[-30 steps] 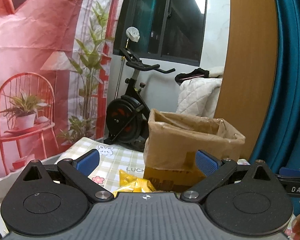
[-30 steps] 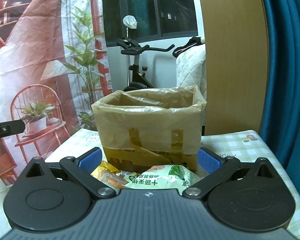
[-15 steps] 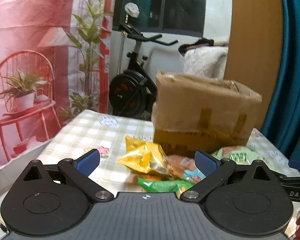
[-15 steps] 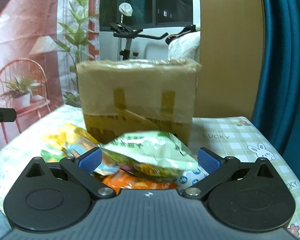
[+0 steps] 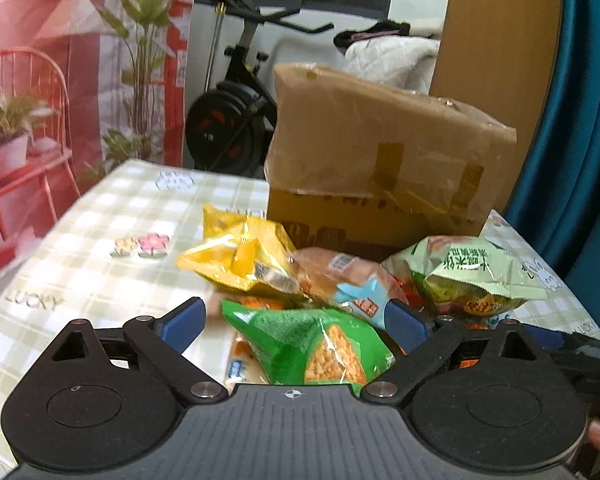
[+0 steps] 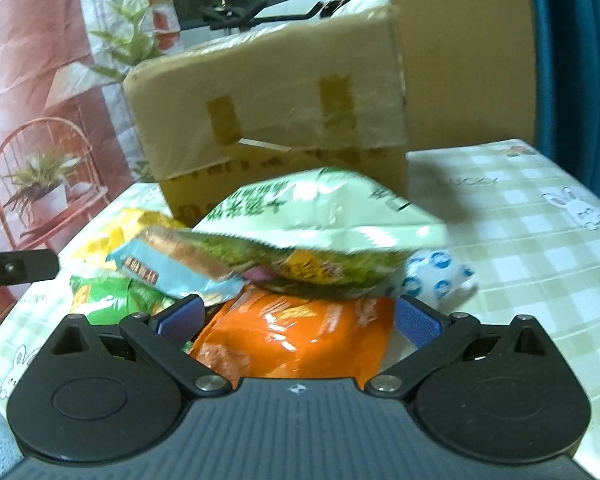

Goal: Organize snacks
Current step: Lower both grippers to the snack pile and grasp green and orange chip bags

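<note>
A pile of snack bags lies on the checked tablecloth in front of a cardboard box [image 5: 384, 168], which also shows in the right wrist view [image 6: 268, 112]. My left gripper [image 5: 294, 322] is open, its jaws on either side of a bright green bag [image 5: 312, 348]. Behind that lie a yellow bag [image 5: 240, 256], a bread packet [image 5: 336, 280] and a pale green bag [image 5: 472, 276]. My right gripper [image 6: 296, 318] is open, its jaws on either side of an orange bag [image 6: 296, 336], under the pale green bag [image 6: 320, 220].
The tablecloth [image 5: 100, 248] spreads to the left of the pile, and to the right in the right wrist view [image 6: 520, 240]. A white packet with blue dots [image 6: 436, 276] lies right of the pile. An exercise bike [image 5: 236, 112] and a teal curtain [image 5: 572, 120] stand behind the table.
Both grippers have tilted down and moved in toward the snack pile. The box has risen in view and the bags now fill the space between the open fingers.
</note>
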The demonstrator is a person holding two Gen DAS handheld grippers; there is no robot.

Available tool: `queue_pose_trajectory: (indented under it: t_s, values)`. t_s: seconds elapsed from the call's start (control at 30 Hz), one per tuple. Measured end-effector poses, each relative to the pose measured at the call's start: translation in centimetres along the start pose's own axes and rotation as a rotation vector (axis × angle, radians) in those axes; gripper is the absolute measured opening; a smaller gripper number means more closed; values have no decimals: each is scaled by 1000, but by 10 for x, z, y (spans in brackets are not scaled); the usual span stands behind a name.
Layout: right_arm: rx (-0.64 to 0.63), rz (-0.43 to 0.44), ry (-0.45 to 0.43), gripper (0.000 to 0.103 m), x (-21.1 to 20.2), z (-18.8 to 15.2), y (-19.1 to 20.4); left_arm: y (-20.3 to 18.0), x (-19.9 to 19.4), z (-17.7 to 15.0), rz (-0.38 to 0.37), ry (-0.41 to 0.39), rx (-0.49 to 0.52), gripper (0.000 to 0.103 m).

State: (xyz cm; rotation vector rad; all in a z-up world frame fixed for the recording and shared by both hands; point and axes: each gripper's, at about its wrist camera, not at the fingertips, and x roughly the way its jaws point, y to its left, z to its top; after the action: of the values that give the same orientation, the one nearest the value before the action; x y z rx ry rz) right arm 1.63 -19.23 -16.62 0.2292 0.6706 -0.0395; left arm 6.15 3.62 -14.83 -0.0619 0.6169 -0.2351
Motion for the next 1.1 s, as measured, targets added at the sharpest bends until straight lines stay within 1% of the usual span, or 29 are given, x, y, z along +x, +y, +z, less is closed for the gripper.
queue_pose_trajectory:
  t_s: [0.17,0.23,0.3,0.37,0.43,0.6,0.83,0.9,0.93,1.0,1.1]
  values:
    - [2,-31,22,103,14,-6,0,-1,12,-2,-13,47,-10,97]
    - [35,-9,38,103,18,-8,-6,0,19,-3,-26,74,-25,97]
    - [64,6,60,103,23,-9,-10,3,28,-5,-49,115,-67,97]
    - [88,19,67,103,25,-11,-14,6,34,-8,-43,140,-95,97]
    - [106,31,70,103,24,-12,-17,6,39,-10,-39,153,-98,97]
    - [122,55,90,100,26,-8,-17,6,50,-14,-73,183,-124,98]
    - [156,64,102,101,29,-12,-23,-5,64,-21,-88,206,-91,98]
    - [178,73,121,101,32,-13,-25,-6,62,-23,-92,204,-94,91]
    - [192,78,133,101,34,-14,-26,-7,60,-23,-88,199,-90,89]
    - [212,86,141,101,34,-14,-28,-12,54,-24,-81,187,-53,81]
    - [209,113,146,92,32,-14,-28,-15,45,-26,-78,177,-19,77]
